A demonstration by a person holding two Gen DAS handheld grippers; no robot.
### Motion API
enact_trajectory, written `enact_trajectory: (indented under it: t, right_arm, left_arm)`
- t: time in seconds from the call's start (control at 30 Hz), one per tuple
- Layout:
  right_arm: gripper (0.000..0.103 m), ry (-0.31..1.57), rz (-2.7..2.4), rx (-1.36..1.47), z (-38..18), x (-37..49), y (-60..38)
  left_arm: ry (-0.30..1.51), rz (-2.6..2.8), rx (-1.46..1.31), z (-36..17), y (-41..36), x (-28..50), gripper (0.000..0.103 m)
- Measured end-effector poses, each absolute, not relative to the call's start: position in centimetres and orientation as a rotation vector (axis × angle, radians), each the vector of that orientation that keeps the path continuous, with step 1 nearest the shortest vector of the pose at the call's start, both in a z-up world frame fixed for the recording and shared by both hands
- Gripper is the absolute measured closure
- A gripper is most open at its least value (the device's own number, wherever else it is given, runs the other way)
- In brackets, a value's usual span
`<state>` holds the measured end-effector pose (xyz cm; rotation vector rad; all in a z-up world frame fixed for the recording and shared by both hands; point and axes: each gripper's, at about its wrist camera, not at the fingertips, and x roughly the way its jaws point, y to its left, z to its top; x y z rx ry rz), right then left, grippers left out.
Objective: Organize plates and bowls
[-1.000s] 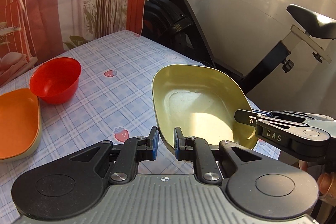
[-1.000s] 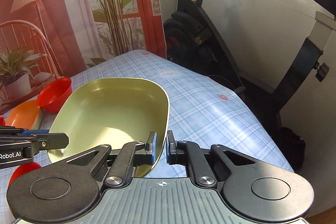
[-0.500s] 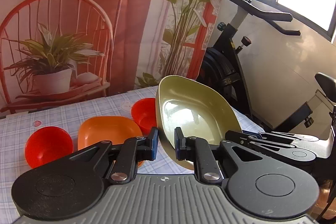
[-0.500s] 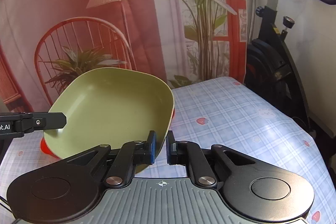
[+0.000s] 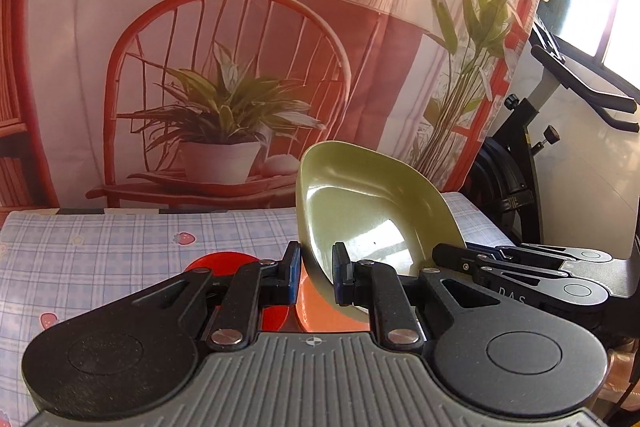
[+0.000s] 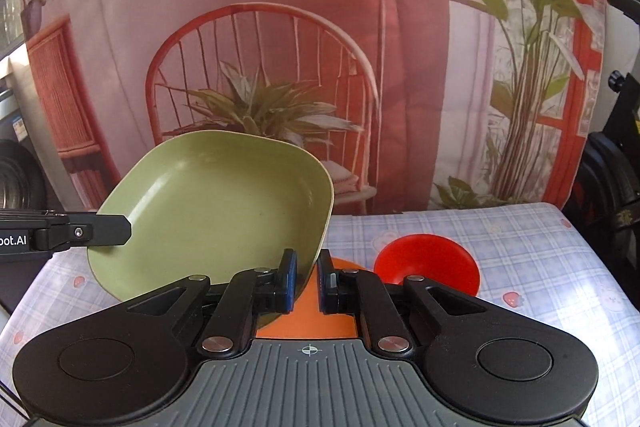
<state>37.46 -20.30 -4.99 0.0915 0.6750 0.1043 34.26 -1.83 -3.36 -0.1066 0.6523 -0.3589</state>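
A green plate (image 5: 372, 211) is held in the air between both grippers, tilted. My left gripper (image 5: 316, 273) is shut on its near rim. My right gripper (image 6: 306, 281) is shut on the opposite rim of the green plate (image 6: 216, 203). Below it an orange plate (image 6: 316, 315) lies on the table, also seen in the left wrist view (image 5: 328, 315). A red bowl (image 6: 428, 267) sits to the right of the orange plate. Another red bowl (image 5: 224, 263) shows behind my left fingers.
The table has a blue checked cloth (image 5: 100, 251) with strawberry prints. A printed backdrop (image 6: 280, 47) hangs behind the far edge. An exercise bike (image 5: 560, 147) stands off the right side of the table.
Both grippers have carried the green plate leftwards across the table and over the orange plate. The view has swung from the bike towards the backdrop.
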Motion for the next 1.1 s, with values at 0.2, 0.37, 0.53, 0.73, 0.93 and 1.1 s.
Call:
enact_trajectory:
  t: [0.2, 0.37, 0.53, 0.73, 0.93, 1.1]
  right_arm:
    - [0.094, 0.686, 0.079, 0.046, -7.7, 39.1, -21.2]
    - [0.094, 0.737, 0.051, 0.055, -10.2, 40.3, -22.4]
    - [0.093, 0.784, 0.036, 0.070, -12.3, 40.9, -23.3]
    - [0.093, 0.837, 0.031, 0.102, -14.1, 41.3, -24.0]
    - [0.094, 0.857, 0.044, 0.105, -14.8, 41.4, -23.8]
    - [0.094, 0.875, 0.056, 0.106, -15.1, 41.5, -23.6]
  left_arm:
    - [0.721, -0.368, -0.093, -7.2, -2.6, 36.4, 0.086]
    - [0.763, -0.378, -0.072, -9.8, -4.0, 38.7, 0.086]
    - [0.797, -0.392, -0.040, -11.8, -5.0, 39.6, 0.086]
    - [0.832, -0.404, -0.010, -13.2, -5.8, 40.0, 0.086]
    - [0.863, -0.396, 0.011, -14.1, -5.9, 40.1, 0.086]
    - [0.869, -0.391, 0.020, -14.3, -5.7, 39.8, 0.086]
